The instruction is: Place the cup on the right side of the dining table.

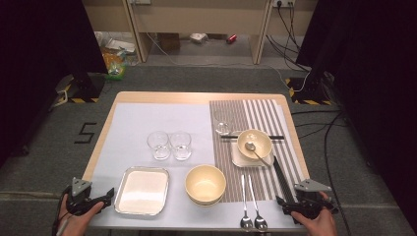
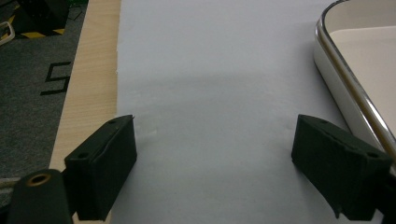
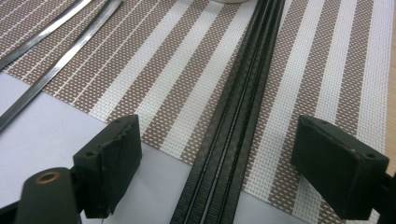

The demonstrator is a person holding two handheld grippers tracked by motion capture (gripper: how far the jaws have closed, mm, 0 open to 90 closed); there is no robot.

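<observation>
A: Your right gripper [image 1: 290,206] sits at the near right corner of the table, and its jaws stand wide apart. In the right gripper view, the pair of black chopsticks [image 3: 233,126] lies flat between them, running away from you over the striped placemat [image 3: 322,79]. The pads are clear of the sticks on both sides, so you are gripping nothing.

B: Where do the chopsticks lie on the table?

A: In the high view they run along the right part of the placemat, from beside the small white dish [image 1: 248,158] down to your right gripper. A bowl with a spoon in it [image 1: 254,144] rests on that dish. Two spoons [image 1: 251,204] lie just left of the sticks, handles pointing away from you.

B: And the left side?

A: Your left gripper [image 1: 109,195] rests at the near left corner, jaws open over bare white paper [image 2: 210,93], holding nothing. The metal-rimmed tray [image 2: 348,88] lies just beside its right jaw.
</observation>
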